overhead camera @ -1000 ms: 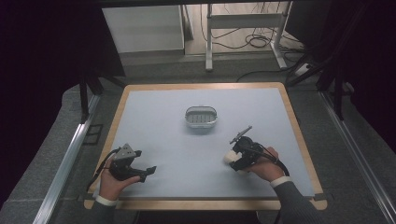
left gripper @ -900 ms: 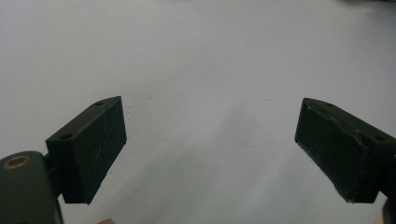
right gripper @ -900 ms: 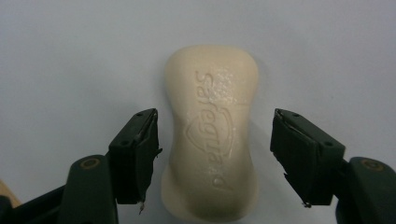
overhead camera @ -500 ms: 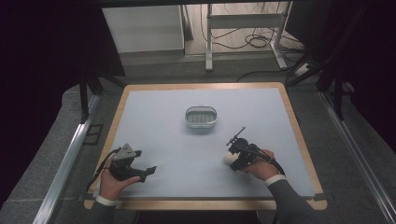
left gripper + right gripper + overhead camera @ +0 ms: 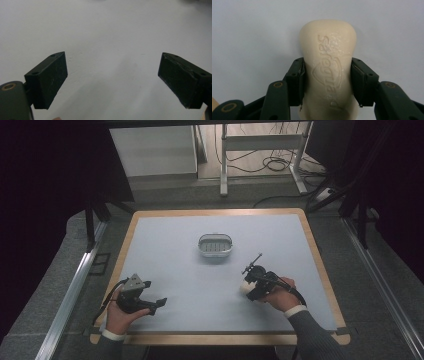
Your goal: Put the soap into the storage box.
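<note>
Right gripper (image 5: 327, 82) clamped on the cream soap bar (image 5: 328, 67), jaws just closed on its sides, near the table's (image 5: 165, 245) front right. Grasp done; lift and carry remain, probably to the soap dish (image 5: 215, 245). Left gripper (image 5: 112, 80) wide, empty.

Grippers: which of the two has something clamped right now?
The right gripper: its jaws press both sides of the cream soap bar. The left gripper stands open over bare table.
</note>
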The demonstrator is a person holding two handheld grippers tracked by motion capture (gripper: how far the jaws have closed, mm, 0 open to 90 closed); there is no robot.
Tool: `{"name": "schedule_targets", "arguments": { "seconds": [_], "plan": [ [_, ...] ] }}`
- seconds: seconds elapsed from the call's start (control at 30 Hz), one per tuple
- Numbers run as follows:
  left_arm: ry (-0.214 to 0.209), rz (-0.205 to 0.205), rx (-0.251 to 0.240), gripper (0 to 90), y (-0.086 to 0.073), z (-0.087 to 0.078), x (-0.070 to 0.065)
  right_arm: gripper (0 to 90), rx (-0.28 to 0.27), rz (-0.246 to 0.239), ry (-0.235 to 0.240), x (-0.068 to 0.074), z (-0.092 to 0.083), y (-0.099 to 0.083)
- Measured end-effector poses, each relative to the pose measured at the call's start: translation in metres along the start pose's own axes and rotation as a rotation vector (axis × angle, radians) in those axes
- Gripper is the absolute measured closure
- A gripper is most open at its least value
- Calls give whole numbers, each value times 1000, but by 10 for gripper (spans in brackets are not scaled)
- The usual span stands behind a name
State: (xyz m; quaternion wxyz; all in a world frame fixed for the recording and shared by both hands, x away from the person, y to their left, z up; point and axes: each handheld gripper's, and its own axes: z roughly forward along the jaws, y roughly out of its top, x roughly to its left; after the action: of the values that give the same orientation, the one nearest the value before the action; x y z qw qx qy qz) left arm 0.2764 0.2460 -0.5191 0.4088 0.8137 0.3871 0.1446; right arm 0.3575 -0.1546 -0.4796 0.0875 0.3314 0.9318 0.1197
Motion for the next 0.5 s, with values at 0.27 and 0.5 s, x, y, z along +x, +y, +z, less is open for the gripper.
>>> {"name": "schedule_targets", "arguments": {
  "seconds": [0.27,0.5],
  "plan": [
    [9,14,-6,96,1,0,-2,490,-46,0,4,-6,-13,3],
    [7,12,-5,95,1,0,-1,490,-76,-12,-3,-9,-20,6]
  ]
}}
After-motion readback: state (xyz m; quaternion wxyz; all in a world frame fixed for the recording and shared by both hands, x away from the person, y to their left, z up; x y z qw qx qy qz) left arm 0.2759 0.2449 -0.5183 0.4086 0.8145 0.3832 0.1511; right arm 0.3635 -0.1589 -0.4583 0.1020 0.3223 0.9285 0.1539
